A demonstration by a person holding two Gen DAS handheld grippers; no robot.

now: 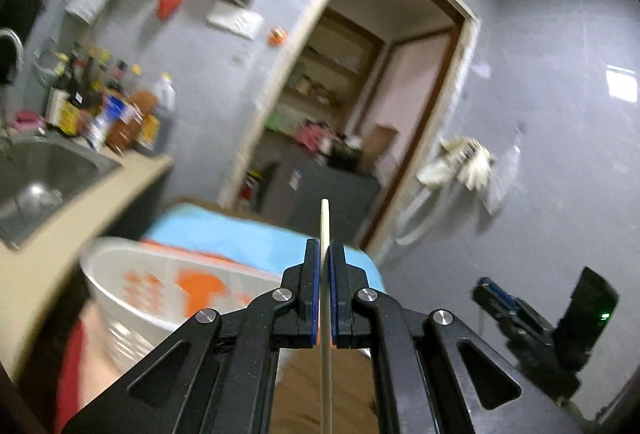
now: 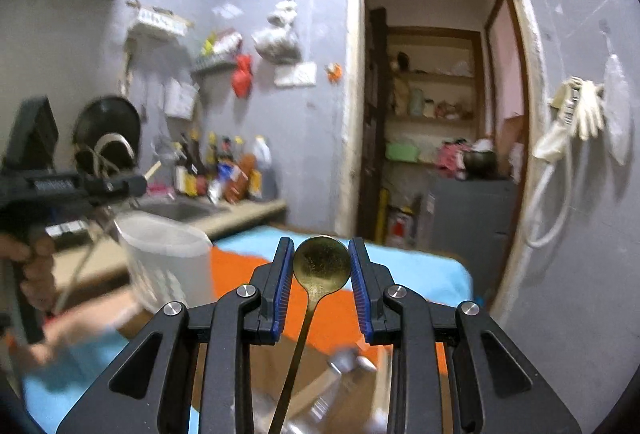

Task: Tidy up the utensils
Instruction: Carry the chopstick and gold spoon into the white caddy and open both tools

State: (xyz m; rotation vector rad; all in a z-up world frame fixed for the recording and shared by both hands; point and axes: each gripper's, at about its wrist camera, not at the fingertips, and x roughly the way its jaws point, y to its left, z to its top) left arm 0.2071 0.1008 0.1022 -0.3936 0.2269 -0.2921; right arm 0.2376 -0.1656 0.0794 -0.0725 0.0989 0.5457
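The left gripper [image 1: 324, 254] is clamped on a pale chopstick [image 1: 325, 274] standing upright between its pads, and the right gripper [image 2: 321, 266] pinches the bowl of a gold spoon [image 2: 320, 266], handle hanging down. Below them lies a table under a blue and orange cloth [image 2: 436, 274], with a white container [image 2: 164, 258] at its left. Farther left are a sink [image 1: 44, 169] and sauce bottles [image 1: 104, 101] on the counter; ahead, grey walls and an open doorway [image 2: 436, 93].

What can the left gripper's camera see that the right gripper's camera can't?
Only the left wrist view shows a pale chopstick pinched between the left gripper. Only the right wrist view shows a gold spoon between the right gripper's spread fingers; whether they touch it is unclear. Both show the doorway, the bottles by the sink, and a white container.
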